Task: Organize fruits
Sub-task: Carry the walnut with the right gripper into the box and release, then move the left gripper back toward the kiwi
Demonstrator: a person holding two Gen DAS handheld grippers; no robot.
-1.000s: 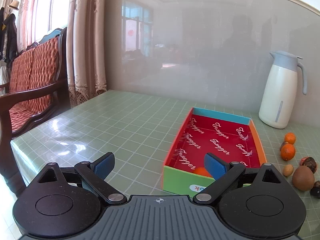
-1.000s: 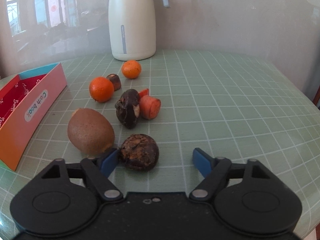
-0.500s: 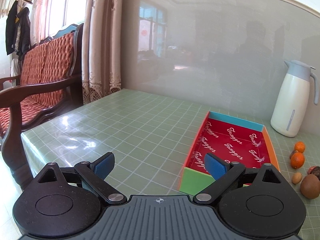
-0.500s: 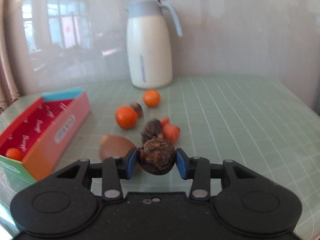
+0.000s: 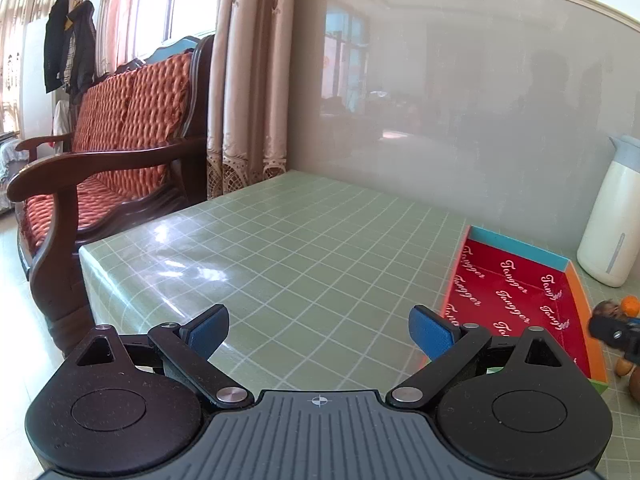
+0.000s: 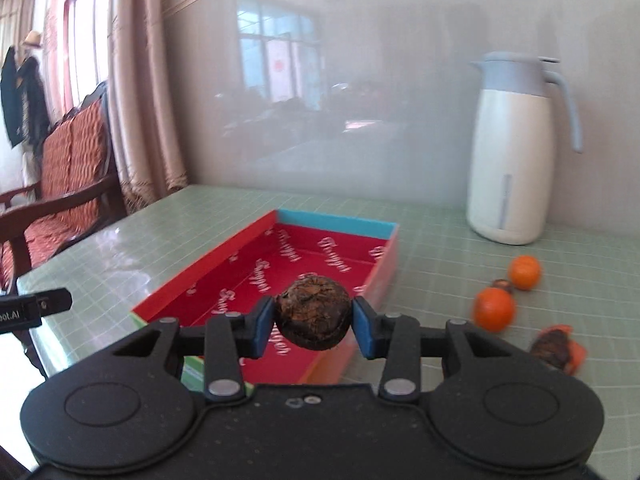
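Your right gripper (image 6: 313, 322) grips a dark wrinkled fruit (image 6: 312, 312) between both pads, above the near end of the red box (image 6: 240, 268), your left gripper (image 5: 318, 330) is wide open and empty over the table (image 5: 300, 248), and two oranges (image 6: 494, 309) lie further right.

Two oranges (image 6: 494, 309), one box (image 6: 336, 222), one jug (image 6: 510, 152).

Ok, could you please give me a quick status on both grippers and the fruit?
Right gripper shut on dark brown fruit, over red box. Left gripper open, empty. Nothing in the way.
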